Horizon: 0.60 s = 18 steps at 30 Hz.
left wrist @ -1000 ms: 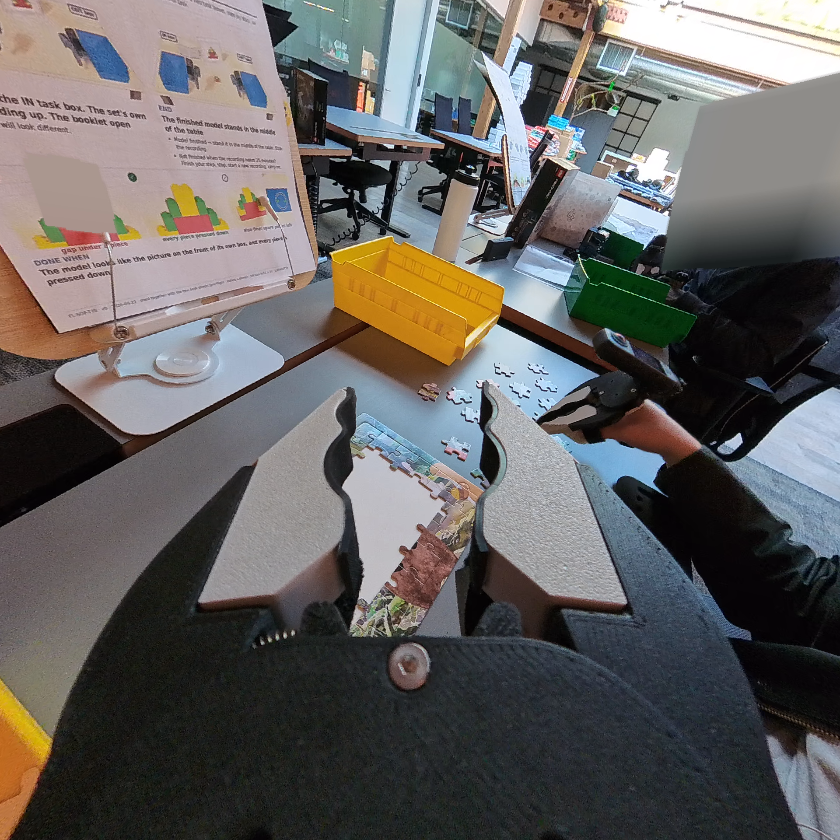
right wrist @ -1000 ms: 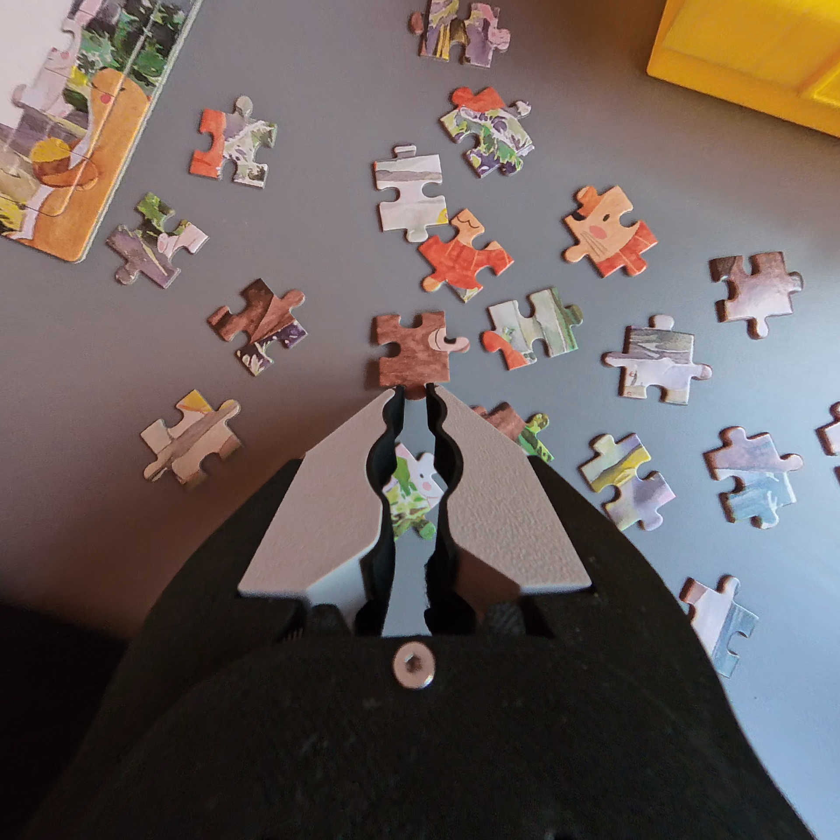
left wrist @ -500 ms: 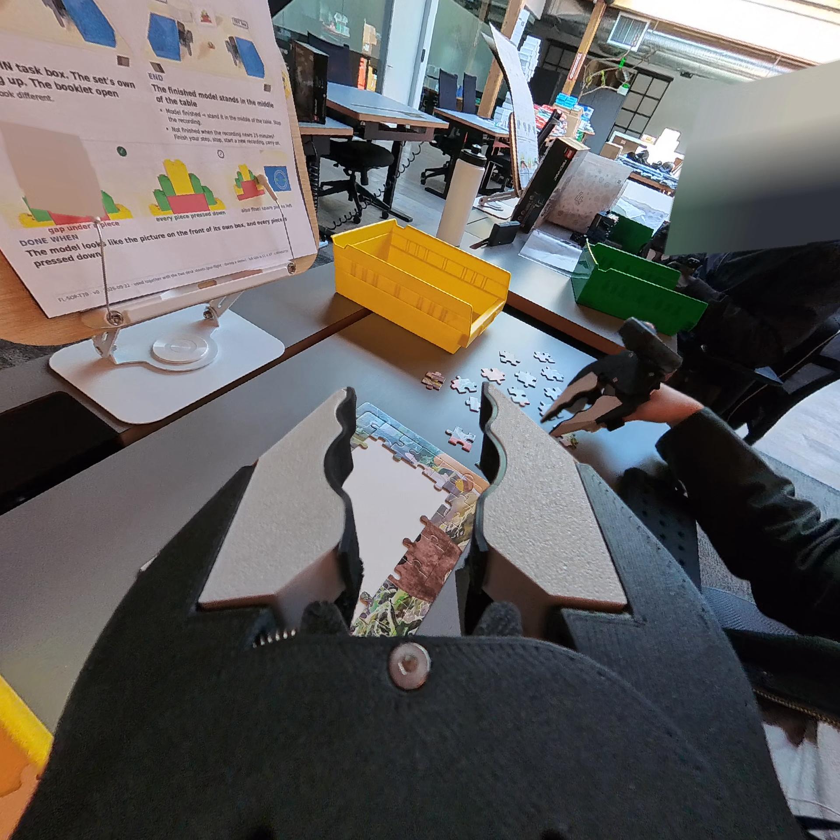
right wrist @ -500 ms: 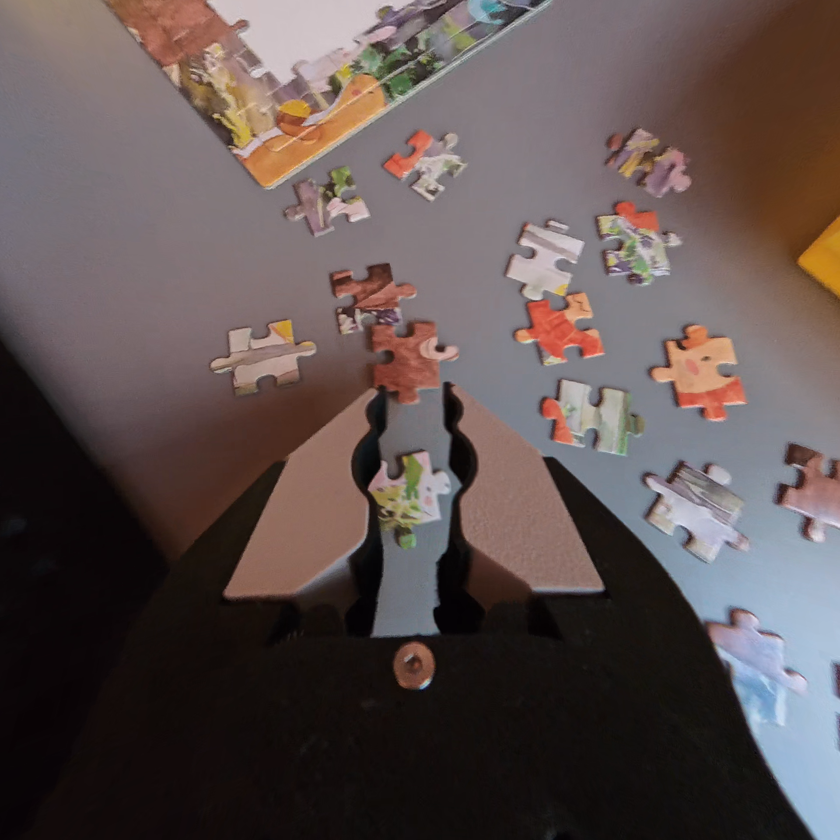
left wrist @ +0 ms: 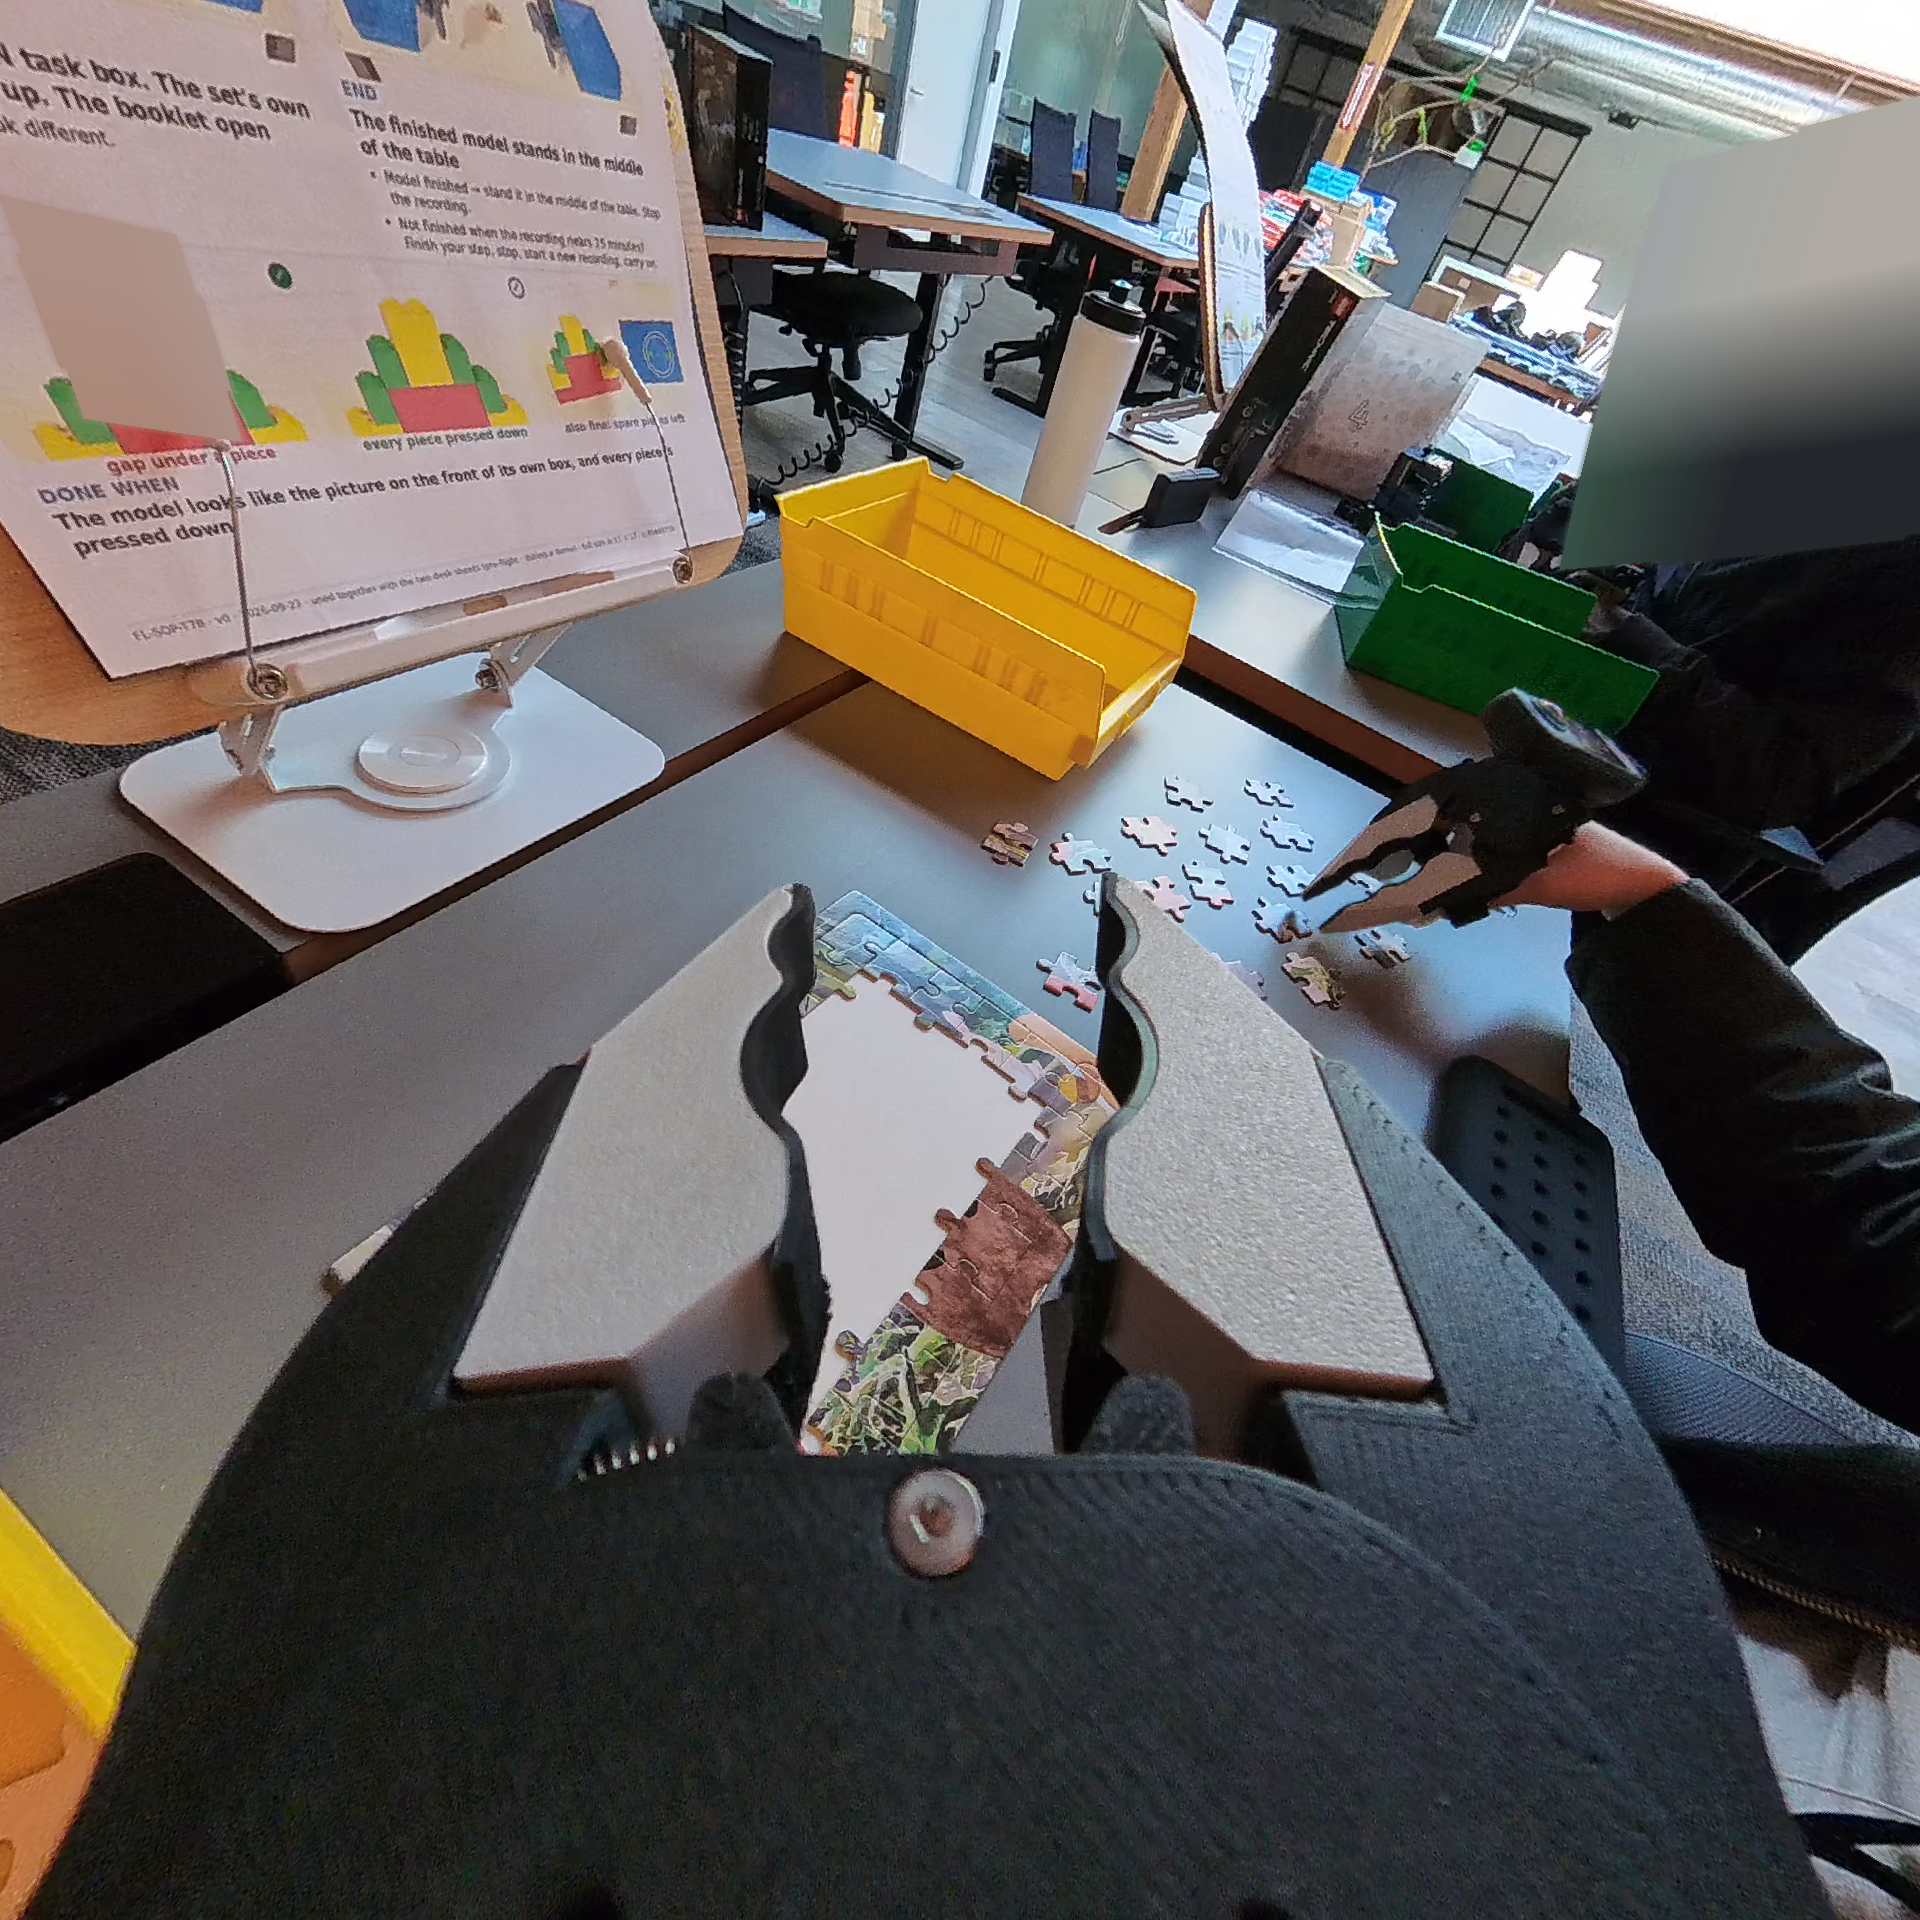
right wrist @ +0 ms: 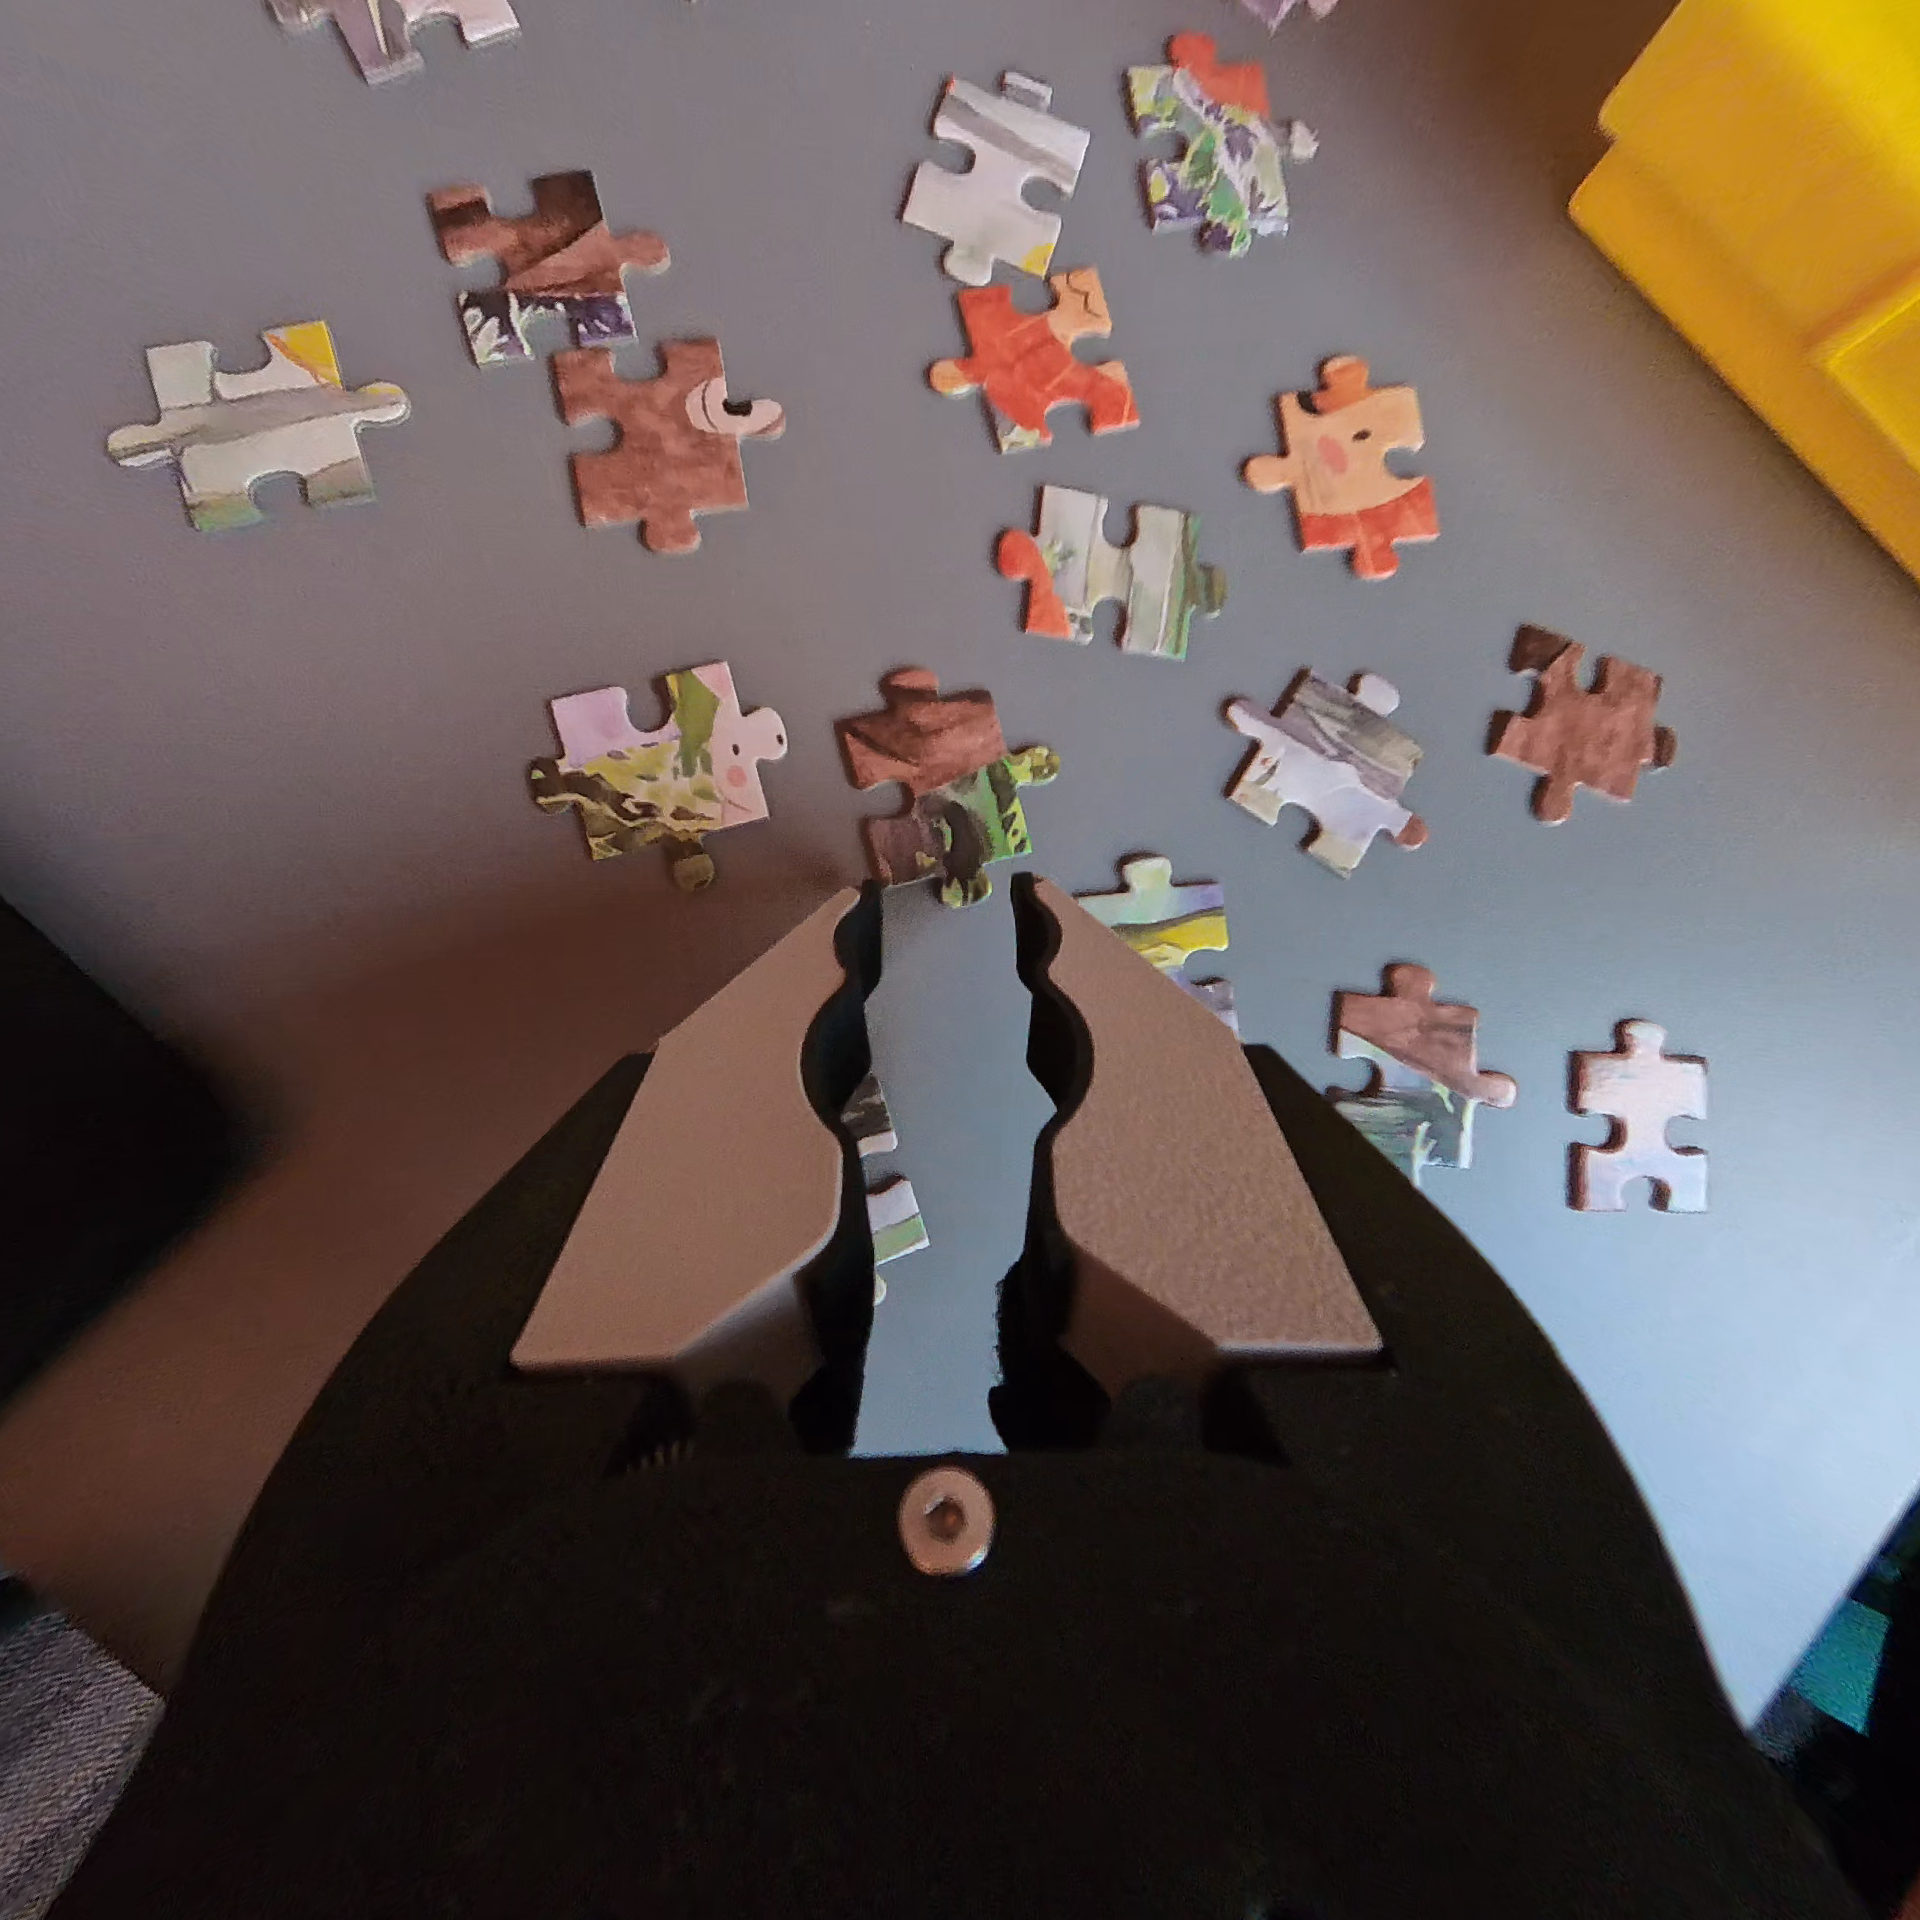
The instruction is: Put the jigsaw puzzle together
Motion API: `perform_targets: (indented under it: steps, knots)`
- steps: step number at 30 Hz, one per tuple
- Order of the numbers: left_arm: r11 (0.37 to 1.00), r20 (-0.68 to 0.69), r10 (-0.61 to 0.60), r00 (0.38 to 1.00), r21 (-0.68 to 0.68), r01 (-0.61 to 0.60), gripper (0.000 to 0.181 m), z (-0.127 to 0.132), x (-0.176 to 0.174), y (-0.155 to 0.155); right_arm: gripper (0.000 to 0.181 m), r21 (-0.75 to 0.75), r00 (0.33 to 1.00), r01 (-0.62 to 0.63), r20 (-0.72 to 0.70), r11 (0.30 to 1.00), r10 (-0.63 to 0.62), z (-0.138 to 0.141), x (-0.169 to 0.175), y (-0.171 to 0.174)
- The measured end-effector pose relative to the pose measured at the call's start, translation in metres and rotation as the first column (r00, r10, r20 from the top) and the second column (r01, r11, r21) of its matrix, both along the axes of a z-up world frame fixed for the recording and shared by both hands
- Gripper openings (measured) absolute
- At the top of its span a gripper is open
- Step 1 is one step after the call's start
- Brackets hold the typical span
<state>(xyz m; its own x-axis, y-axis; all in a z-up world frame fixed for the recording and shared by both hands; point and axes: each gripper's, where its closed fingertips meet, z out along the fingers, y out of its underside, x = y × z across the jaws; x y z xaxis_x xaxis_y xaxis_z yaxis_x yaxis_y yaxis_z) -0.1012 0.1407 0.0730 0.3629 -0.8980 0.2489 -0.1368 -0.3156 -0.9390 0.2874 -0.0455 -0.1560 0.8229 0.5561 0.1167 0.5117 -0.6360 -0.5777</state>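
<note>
The partly built jigsaw puzzle (left wrist: 997, 1257) lies on the grey table (left wrist: 416, 1091); its border is joined and its middle is bare white. My left gripper (left wrist: 956, 894) is open and empty, held above it. Several loose pieces (left wrist: 1205, 873) lie to the right of it. My right gripper (right wrist: 943, 891) is open and empty, low over these pieces; it also shows in the left wrist view (left wrist: 1320, 909). A brown-and-green piece (right wrist: 940, 790) lies just ahead of its tips. A brown piece with an eye (right wrist: 665, 442) lies flat farther ahead to the left.
A yellow bin (left wrist: 977, 613) stands behind the loose pieces and shows in the right wrist view (right wrist: 1787, 260). A green bin (left wrist: 1486, 644) and a white bottle (left wrist: 1075, 405) stand farther back. A sheet on a stand (left wrist: 343, 312) is at the back left. A person's sleeve (left wrist: 1745, 1122) is on the right. About 50 centimeters separates my left fingertips from my right.
My right gripper opened and let go of the brown piece with the eye, which now lies on the table. The gripper then drew back over the loose pieces. The left gripper barely moved.
</note>
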Motion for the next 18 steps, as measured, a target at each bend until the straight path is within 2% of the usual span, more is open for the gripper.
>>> perform_targets:
  steps: [6, 9, 14, 18]
  knots:
    - [1.0, -0.013, 0.001, 1.0, -0.006, -0.002, 0.053, -0.0043, 0.0015, 0.0019, 0.034, -0.01, 0.993, 0.015, -0.117, 1.0, -0.016, -0.0051, 0.0001, 0.0046]
    - [1.0, -0.021, 0.0, 1.0, -0.013, 0.0, 0.053, -0.0072, 0.0028, 0.0026, 0.021, -0.015, 0.987, 0.012, -0.162, 1.0, -0.015, -0.005, -0.0033, 0.0045]
    - [1.0, -0.03, 0.001, 1.0, -0.015, -0.001, 0.053, -0.0098, 0.0039, 0.0034, 0.021, 0.017, 0.994, -0.01, -0.11, 1.0, 0.012, -0.0045, -0.0081, 0.0022]
    - [1.0, -0.03, 0.002, 1.0, -0.015, -0.003, 0.053, -0.01, 0.0033, 0.0038, 0.021, 0.085, 1.0, -0.015, 0.018, 0.996, 0.013, -0.0017, -0.0058, 0.0022]
